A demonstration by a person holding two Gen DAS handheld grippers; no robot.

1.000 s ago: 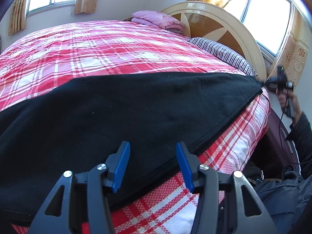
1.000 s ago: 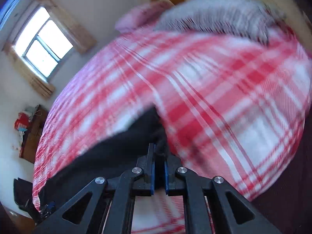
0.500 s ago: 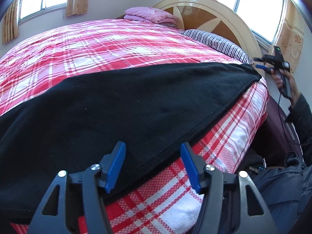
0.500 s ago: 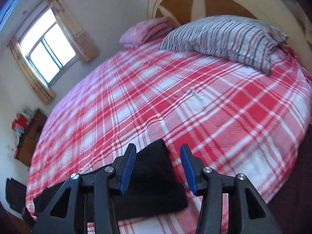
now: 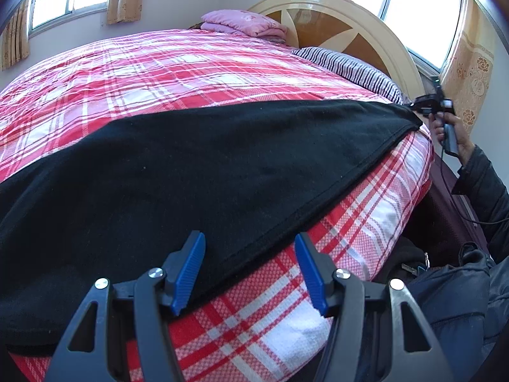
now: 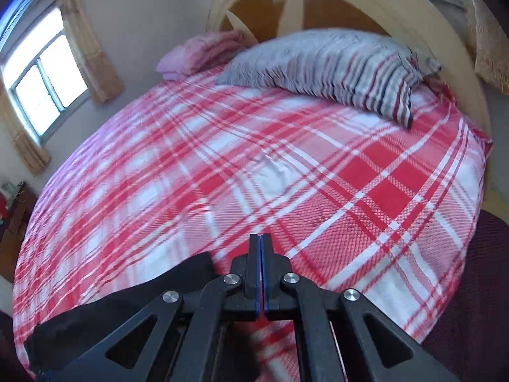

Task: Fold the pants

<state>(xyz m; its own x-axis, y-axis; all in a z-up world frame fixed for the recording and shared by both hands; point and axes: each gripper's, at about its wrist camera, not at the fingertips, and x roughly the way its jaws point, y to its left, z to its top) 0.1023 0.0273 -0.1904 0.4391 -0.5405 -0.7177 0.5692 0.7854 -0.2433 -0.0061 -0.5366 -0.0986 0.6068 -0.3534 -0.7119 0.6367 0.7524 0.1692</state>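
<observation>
red plaid bedspread (image 5: 191,73) carries the black pants (image 5: 191,165), laid flat along its near edge. no fold is seen made yet. left gripper (image 5: 249,270) jaws are apart; right gripper (image 6: 261,273) jaws are pressed together, empty.

From the left wrist view we look low over the near edge of the bed (image 5: 286,324), past the left tongs (image 5: 249,273) at the bottom of frame, facing along the black pants (image 5: 191,165) toward the headboard (image 5: 366,38) and the striped pillow (image 5: 350,67). The cloth lies close under the lens. At far right we see the right tongs (image 5: 428,103) from outside.

From the right wrist view we sit nearer the headboard (image 6: 318,3), above the bed's (image 6: 366,191) side, looking across the plaid cover past the right tongs (image 6: 261,273). Both views share the striped pillow (image 6: 334,60), the pink folded bedding (image 6: 197,54), the headboard and one end of the pants (image 6: 133,299).
</observation>
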